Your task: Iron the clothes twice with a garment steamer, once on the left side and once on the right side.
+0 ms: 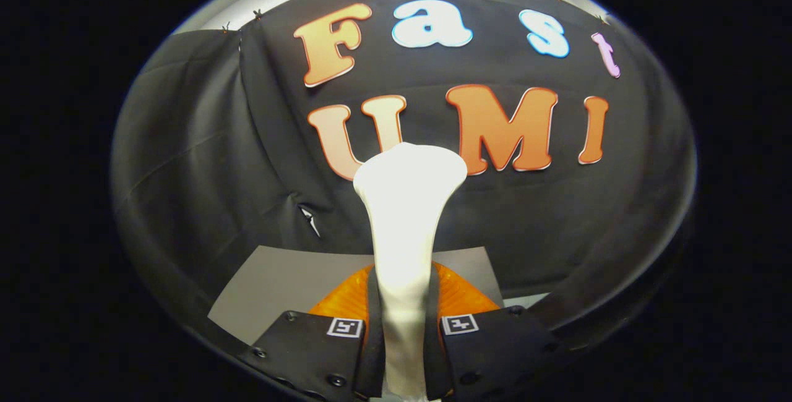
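Nearest to us, the claw (pixel 405 328) has both fingers (pixel 309 352) pressed against the white handle of the garment steamer (pixel 405 229), one on each side, so it is clamped on that handle with no gap showing. Each finger carries a small square marker on its upper face, just beside the handle.

Between and just ahead of the fingers we note two ribbed orange pieces (pixel 458 294), one on either side of the handle, touching it or very close to it; we cannot tell which.

The steamer rises upright from between the fingers. Its body is narrow where it is held, then widens toward a broad, rounded head at the top. The surface is smooth and brightly lit, nearly washed out, so we make out no seams or buttons on it.

Beyond the fingers, low behind the steamer, lies a flat grey sheet (pixel 272 284) on the table. It runs out on both sides of the handle, more of it showing on the left.

Farthest off hangs the black cloth wall (pixel 204 161), creased and folded on its left side, with small clips along its upper edge. The steamer's head stands in front of this cloth. Above the cloth we see a pale band.
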`<state>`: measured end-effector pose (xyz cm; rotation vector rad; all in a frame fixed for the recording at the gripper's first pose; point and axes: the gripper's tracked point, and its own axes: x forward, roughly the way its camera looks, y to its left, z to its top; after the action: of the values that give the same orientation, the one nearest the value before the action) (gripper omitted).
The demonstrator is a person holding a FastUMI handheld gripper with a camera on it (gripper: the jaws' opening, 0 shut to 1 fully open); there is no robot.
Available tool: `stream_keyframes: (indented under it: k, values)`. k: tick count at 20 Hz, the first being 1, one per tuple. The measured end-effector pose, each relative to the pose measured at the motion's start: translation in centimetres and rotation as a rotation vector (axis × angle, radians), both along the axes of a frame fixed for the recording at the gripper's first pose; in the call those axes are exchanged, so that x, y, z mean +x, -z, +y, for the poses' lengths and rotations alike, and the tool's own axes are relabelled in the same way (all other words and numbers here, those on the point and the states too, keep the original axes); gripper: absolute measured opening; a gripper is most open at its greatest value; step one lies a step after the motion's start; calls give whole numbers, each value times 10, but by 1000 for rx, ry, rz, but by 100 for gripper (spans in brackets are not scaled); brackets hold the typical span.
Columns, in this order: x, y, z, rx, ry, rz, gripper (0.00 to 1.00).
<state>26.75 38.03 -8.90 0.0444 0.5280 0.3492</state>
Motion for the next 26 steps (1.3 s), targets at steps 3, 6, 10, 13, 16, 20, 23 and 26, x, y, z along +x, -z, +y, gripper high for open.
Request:
stream_keyframes:
  k: [3,6,10,13,16,20,23,26]
  values:
    - [-31,-22,-19,20,5,-96,33]
    - [-65,-44,-35,47,-1,-164,33]
    - [-108,-79,-64,56,-10,-263,33]
    - [-128,-96,-93,60,10,-314,32]
    - [-141,-117,-127,57,41,-352,32]
    - [-145,-127,-181,53,109,-380,32]
    - [-138,-125,-220,48,165,-384,32]
    - [-130,-119,-252,30,197,-386,32]
